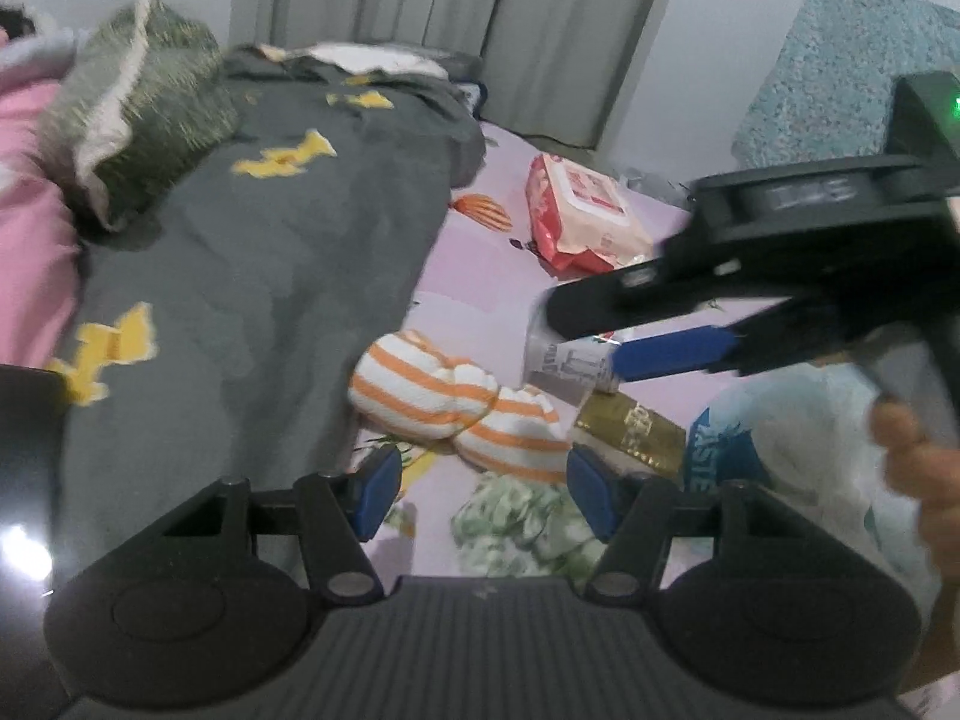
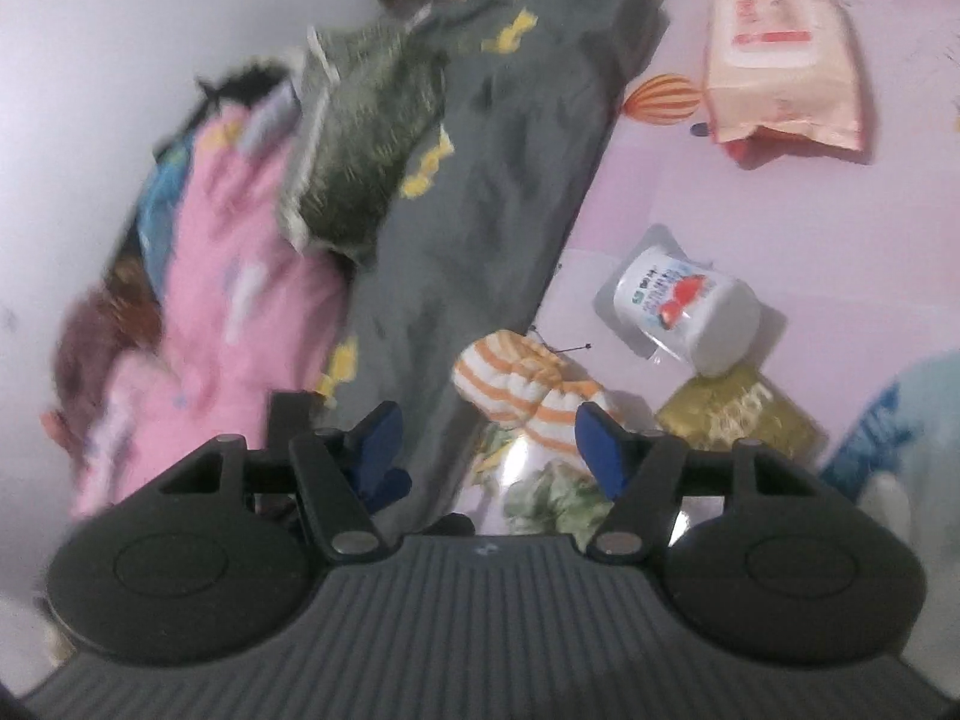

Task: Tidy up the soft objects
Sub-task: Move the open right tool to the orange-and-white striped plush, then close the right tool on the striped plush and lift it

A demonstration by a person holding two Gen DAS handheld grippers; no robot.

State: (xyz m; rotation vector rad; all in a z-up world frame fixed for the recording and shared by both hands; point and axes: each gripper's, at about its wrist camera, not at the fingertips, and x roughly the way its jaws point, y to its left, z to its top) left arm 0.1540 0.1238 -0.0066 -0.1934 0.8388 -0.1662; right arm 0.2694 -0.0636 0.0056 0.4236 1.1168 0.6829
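Blue "ASTE" letters show on the white bag (image 1: 720, 450).

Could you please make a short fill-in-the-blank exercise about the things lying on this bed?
1. The striped soft mittens are white and ____.
2. The grey blanket carries ____ shapes.
3. The wipes pack lies on the ____ sheet.
4. Nothing is between the left gripper fingers, so it is ____.

Missing words: orange; yellow; pink; open

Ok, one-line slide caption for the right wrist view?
Right gripper, jaws apart and empty, above orange-striped socks on a pink sheet beside a grey blanket.
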